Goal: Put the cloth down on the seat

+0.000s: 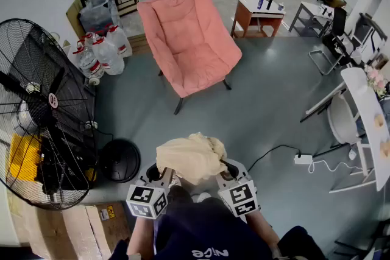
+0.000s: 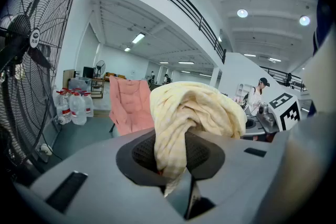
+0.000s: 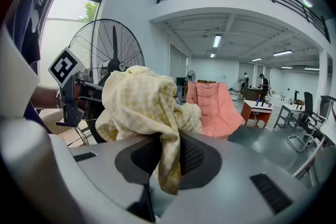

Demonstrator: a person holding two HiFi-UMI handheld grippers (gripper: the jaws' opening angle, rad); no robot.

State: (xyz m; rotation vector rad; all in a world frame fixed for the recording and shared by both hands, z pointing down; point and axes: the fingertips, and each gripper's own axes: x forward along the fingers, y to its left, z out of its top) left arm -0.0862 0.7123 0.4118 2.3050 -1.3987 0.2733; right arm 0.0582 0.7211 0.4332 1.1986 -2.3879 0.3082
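Note:
A pale yellow checked cloth (image 1: 192, 157) hangs bunched between my two grippers, close in front of me. My left gripper (image 1: 164, 175) is shut on one end of the cloth (image 2: 181, 118). My right gripper (image 1: 224, 172) is shut on the other end of the cloth (image 3: 149, 107). The pink padded chair (image 1: 189, 39) stands well ahead on the grey floor, its seat (image 1: 204, 70) bare. That chair also shows in the left gripper view (image 2: 128, 107) and the right gripper view (image 3: 215, 107), beyond the cloth.
A big black floor fan (image 1: 42, 112) stands at my left, its round base (image 1: 120, 160) near my left gripper. Water bottles (image 1: 103, 52) sit left of the chair. A power strip and cable (image 1: 303, 159) lie right. A wooden table (image 1: 259, 12) stands behind the chair.

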